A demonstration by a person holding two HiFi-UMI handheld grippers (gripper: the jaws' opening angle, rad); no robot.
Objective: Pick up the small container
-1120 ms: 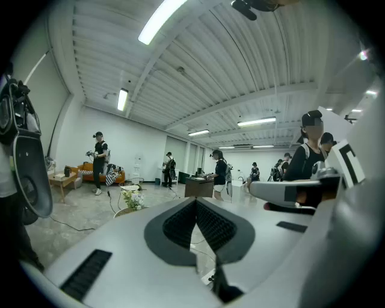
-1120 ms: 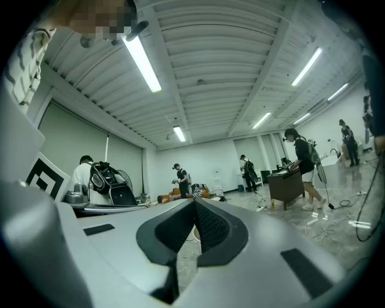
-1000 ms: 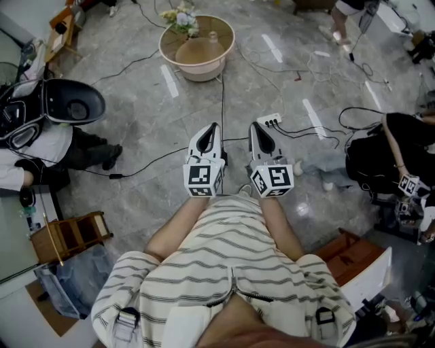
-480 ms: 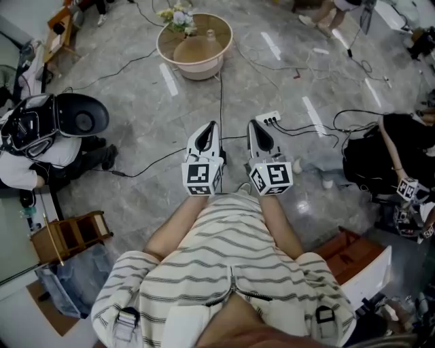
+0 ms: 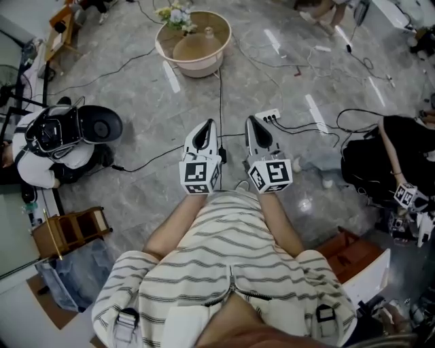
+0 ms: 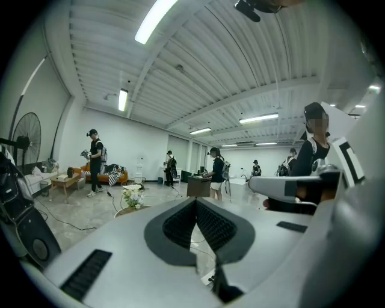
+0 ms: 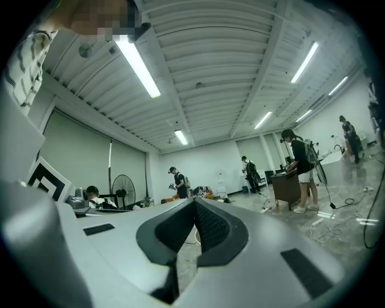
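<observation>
Head view, near to far.

1. Striped shirt (image 5: 231, 251): fills the lower frame and covers the person's feet and the floor (image 5: 136, 102) directly beneath.
2. Left gripper (image 5: 211, 125) and right gripper (image 5: 250, 121): held side by side at chest height, well apart from anything to grasp. The fingers of both are closed on nothing, ribbed pads meeting in each gripper view.
3. Power strip (image 5: 268, 119) and loose cables (image 5: 221, 88): lying on the floor just ahead.
4. Round surface (image 5: 194, 66): far ahead, carrying flowers (image 5: 173, 13).
5. Small container (image 5: 204, 34): probably the pale, narrow-necked item on that surface beside the flowers, though it is too small to identify firmly.

Handling, judged: likely light and rigid, perhaps smooth and easy to tip. Take hold across the body, below the neck.

Hard to make out: its material, any lid, and its contents. The left gripper view shows only the flowers there.
</observation>
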